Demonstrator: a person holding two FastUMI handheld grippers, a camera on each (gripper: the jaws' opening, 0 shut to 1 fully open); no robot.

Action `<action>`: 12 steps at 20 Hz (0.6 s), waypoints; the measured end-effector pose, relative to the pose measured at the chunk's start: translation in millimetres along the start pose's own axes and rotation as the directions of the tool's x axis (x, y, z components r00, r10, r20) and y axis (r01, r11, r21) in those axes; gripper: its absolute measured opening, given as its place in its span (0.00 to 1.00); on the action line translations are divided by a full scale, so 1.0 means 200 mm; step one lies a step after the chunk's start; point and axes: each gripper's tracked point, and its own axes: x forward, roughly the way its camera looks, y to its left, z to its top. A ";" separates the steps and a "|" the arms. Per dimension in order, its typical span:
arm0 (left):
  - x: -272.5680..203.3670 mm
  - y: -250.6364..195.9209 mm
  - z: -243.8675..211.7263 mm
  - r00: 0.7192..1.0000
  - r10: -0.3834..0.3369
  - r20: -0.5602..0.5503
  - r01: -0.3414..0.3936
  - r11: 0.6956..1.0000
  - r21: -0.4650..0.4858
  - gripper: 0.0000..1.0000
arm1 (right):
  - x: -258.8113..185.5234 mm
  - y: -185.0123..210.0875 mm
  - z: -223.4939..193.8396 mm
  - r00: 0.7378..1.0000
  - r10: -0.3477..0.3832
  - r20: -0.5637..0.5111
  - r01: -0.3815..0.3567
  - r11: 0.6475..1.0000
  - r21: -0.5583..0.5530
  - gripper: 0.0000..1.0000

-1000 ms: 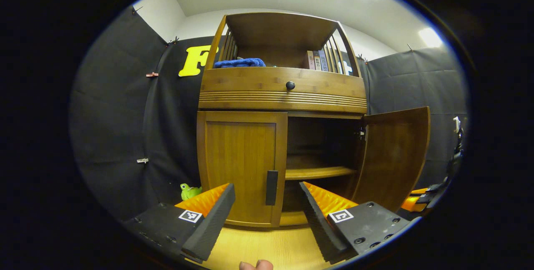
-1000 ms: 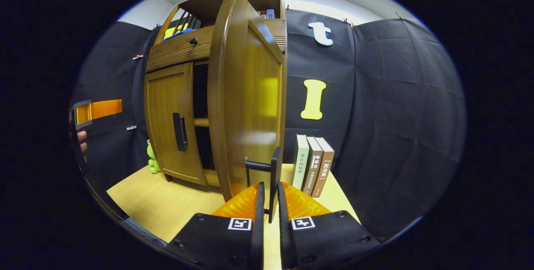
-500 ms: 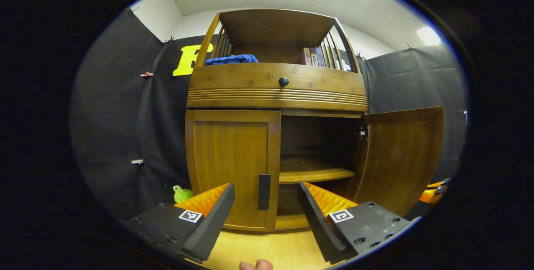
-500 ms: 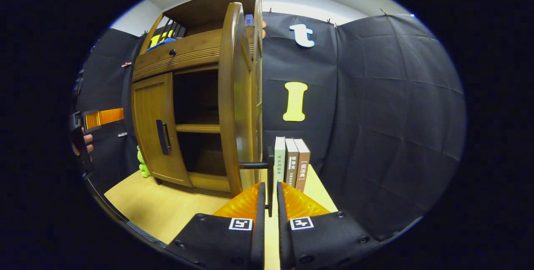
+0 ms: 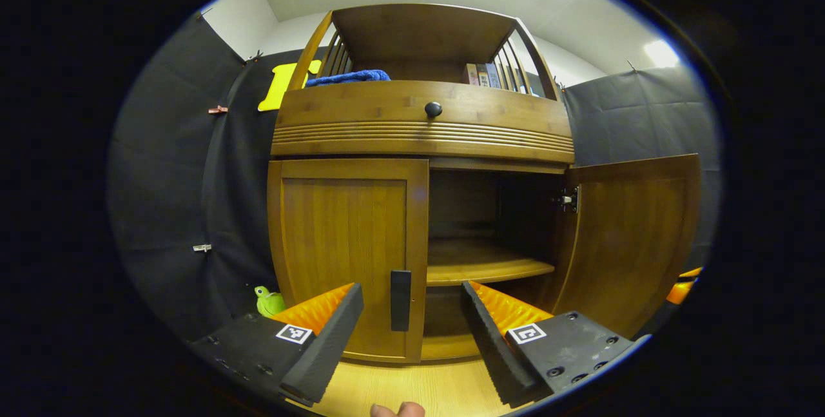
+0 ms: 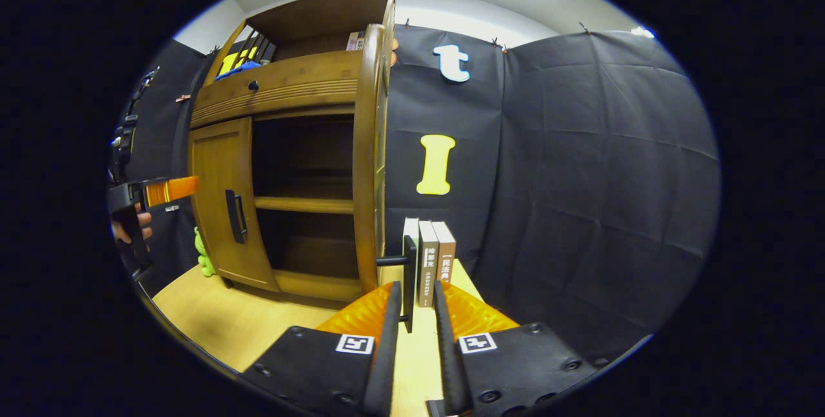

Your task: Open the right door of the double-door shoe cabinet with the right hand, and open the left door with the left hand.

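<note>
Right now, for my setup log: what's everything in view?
Shoe cabinet: one, brown, on pale table.
Right door: one, brown, swung open.
Left door: one, brown, shut.
Cloth: one, blue, top shelf.
Books: three, mixed colours, standing right of cabinet.
Toy: one, green, left of cabinet.
Left gripper: one, open, facing left handle.
Right gripper: one, open, straddling right handle.

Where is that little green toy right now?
The green toy stands on the wooden tabletop beside the cabinet's lower left corner, low in the left gripper view, against the black cloth wall.
</note>
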 end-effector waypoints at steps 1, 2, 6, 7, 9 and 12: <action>0.04 0.01 -0.01 1.000 0.005 0.001 -0.005 1.000 0.004 0.92 | -0.02 -0.04 0.04 0.999 -0.035 0.028 0.035 0.999 -0.019 0.46; 0.07 0.01 -0.02 1.000 0.008 0.001 -0.008 1.000 0.004 0.94 | -0.04 -0.08 0.08 0.996 -0.060 0.068 0.063 0.997 -0.044 0.58; 0.22 0.04 -0.10 1.000 0.010 -0.006 -0.010 1.000 0.002 0.95 | -0.07 -0.13 0.16 0.990 -0.098 0.104 0.098 0.995 0.000 0.96; 0.27 0.05 -0.13 1.000 0.010 -0.009 -0.010 1.000 0.008 0.95 | -0.07 -0.13 0.16 0.991 -0.096 0.093 0.093 0.995 0.031 0.97; 0.35 0.06 -0.20 0.999 0.016 -0.029 -0.016 0.999 0.028 0.92 | -0.10 -0.12 0.17 0.991 -0.092 0.096 0.088 0.995 0.051 0.96; 0.47 0.05 -0.30 0.998 0.012 -0.065 -0.010 0.999 0.034 0.90 | -0.11 -0.14 0.19 0.988 -0.094 0.119 0.092 0.996 0.021 0.95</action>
